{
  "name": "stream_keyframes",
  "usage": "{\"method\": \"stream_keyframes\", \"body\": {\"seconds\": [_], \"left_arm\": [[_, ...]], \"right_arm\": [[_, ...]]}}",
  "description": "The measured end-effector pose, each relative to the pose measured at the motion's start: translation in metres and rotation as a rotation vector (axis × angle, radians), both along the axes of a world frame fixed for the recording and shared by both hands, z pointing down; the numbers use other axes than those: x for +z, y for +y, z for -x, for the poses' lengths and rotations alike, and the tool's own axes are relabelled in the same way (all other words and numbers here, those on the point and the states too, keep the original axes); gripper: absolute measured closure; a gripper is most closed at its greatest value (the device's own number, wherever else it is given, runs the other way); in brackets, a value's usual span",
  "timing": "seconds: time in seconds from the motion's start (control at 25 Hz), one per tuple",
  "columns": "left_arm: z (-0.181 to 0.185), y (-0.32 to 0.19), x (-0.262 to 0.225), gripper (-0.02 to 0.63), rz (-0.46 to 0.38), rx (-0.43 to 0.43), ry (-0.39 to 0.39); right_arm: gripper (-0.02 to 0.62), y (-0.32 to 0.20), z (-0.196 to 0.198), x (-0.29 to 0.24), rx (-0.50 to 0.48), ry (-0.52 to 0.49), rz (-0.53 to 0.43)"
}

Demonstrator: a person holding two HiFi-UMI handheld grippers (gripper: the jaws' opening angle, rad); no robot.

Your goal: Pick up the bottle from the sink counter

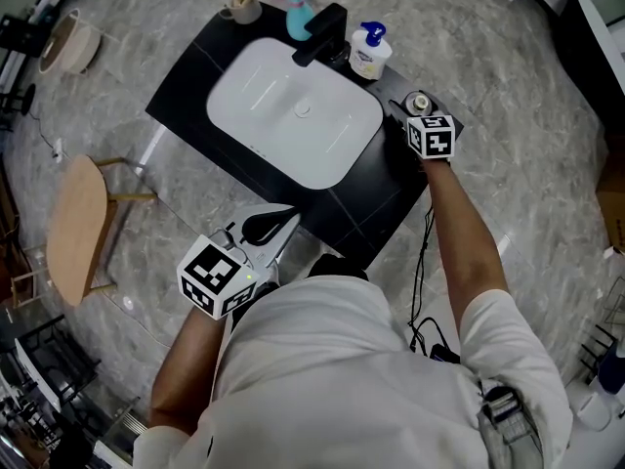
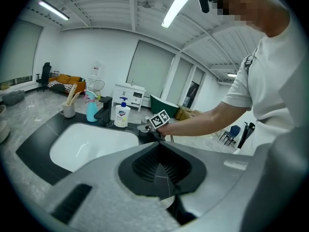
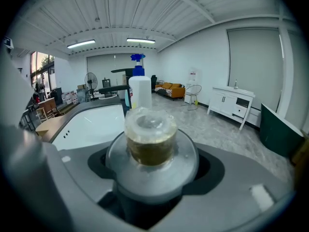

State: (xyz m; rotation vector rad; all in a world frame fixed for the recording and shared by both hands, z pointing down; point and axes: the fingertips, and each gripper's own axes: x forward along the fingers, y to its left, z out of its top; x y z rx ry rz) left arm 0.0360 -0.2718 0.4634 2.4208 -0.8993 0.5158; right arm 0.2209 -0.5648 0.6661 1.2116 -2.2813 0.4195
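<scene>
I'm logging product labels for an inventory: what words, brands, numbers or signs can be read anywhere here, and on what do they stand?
No text here is clear enough to quote.
white pump bottle: blue label with print, too blurred to read.
small bottle: no label or print visible.
marker cubes: black-and-white square patterns only, no letters or numbers.

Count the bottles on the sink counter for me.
3. A blue spray bottle just left of the faucet, a white pump bottle just right of it, and a small clear-capped bottle between the right gripper's jaws at the counter's right corner. None seems hidden.
</scene>
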Motion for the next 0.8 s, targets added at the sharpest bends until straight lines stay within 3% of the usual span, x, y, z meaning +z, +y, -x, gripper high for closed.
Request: {"method": "stream_keyframes", "body": {"seconds": [0.8], "left_arm": [[0.038,0.052,-0.029,0.600,-0.059,0.073,0.044]], "right_arm": [[0.237,0.084,0.034,-0.088,-0.022,-0.040,-0.033]]}}
